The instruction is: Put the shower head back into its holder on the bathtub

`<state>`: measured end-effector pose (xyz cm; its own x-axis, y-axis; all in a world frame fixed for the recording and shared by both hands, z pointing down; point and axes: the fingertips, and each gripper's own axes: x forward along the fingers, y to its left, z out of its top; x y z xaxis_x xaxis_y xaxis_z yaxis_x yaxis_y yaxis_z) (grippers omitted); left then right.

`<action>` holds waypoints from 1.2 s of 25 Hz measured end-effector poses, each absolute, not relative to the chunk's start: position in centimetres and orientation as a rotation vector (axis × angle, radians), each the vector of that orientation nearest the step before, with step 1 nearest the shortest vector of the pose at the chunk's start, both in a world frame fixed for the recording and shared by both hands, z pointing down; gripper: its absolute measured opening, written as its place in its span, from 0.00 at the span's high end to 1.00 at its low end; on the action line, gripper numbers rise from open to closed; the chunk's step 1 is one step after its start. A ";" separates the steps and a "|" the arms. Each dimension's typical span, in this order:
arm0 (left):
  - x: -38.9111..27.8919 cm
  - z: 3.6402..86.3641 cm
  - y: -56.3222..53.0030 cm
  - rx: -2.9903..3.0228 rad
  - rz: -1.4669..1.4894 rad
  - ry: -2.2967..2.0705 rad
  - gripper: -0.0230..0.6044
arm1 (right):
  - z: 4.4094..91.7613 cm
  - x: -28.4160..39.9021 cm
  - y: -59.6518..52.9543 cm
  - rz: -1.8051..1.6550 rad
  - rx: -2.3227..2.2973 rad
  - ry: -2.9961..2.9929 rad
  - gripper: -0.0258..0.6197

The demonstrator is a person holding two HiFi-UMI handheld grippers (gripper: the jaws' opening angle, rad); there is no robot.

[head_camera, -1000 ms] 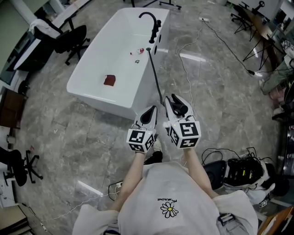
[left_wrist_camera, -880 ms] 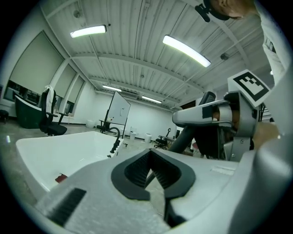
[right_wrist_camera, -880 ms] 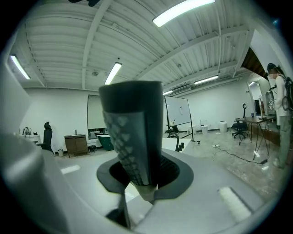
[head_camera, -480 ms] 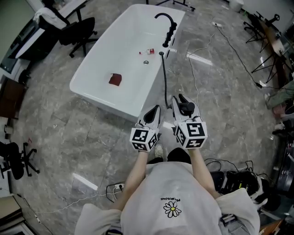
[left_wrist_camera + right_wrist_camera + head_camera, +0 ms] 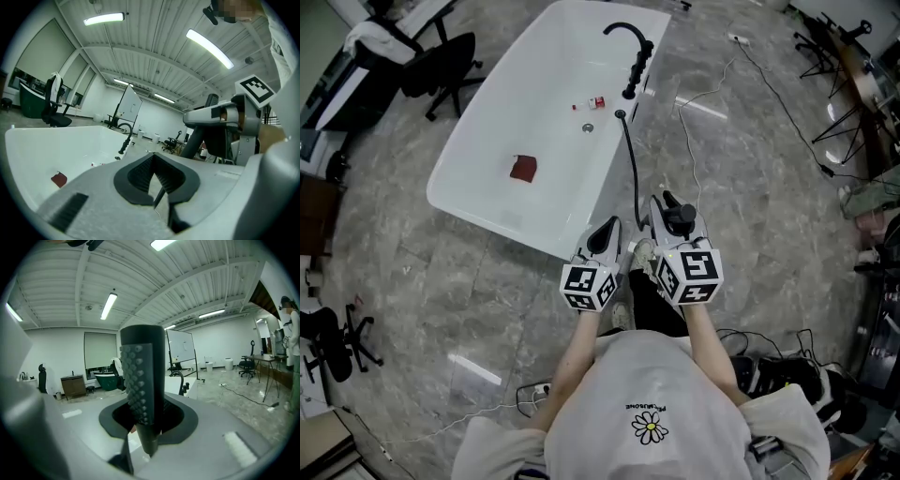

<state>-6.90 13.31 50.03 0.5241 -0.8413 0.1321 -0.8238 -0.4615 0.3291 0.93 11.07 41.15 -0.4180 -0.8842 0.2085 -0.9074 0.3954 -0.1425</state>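
The step in hand is, I judge, the carrying. The right gripper (image 5: pixel 667 214) is clamped on the shower head (image 5: pixel 143 380), near the person and well apart from the black faucet (image 5: pixel 630 58) at the far end of the bathtub (image 5: pixel 502 217). The left gripper (image 5: pixel 153 173) has its jaws together on nothing. Next, the head must follow the hose (image 5: pixel 630 164) to the holder, which I cannot make out. I count one bathtub, one shower head, one hose, one faucet, two grippers

Bright even light from ceiling strip lamps (image 5: pixel 104 18), glare streaks on the floor (image 5: pixel 697 107); fisheye bending at edges
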 end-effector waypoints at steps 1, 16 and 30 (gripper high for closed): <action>-6.7 50.1 11.9 2.417 -0.070 -1.384 0.96 | 41.5 1.1 9.6 0.363 1.634 -2.542 0.81; -1.6 49.5 -8.4 2.523 0.042 -1.389 0.96 | 40.1 4.9 -13.0 0.389 1.601 -2.647 0.81; 3.5 54.3 -15.6 2.486 0.106 -1.180 0.75 | 35.3 5.6 -21.5 0.290 1.572 -2.748 0.81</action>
<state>3.53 -15.60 54.31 0.6434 -0.7306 0.2286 -0.7596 -0.5723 0.3090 5.64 -21.50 35.28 -0.5103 -0.8581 0.0572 -0.8512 0.4944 -0.1762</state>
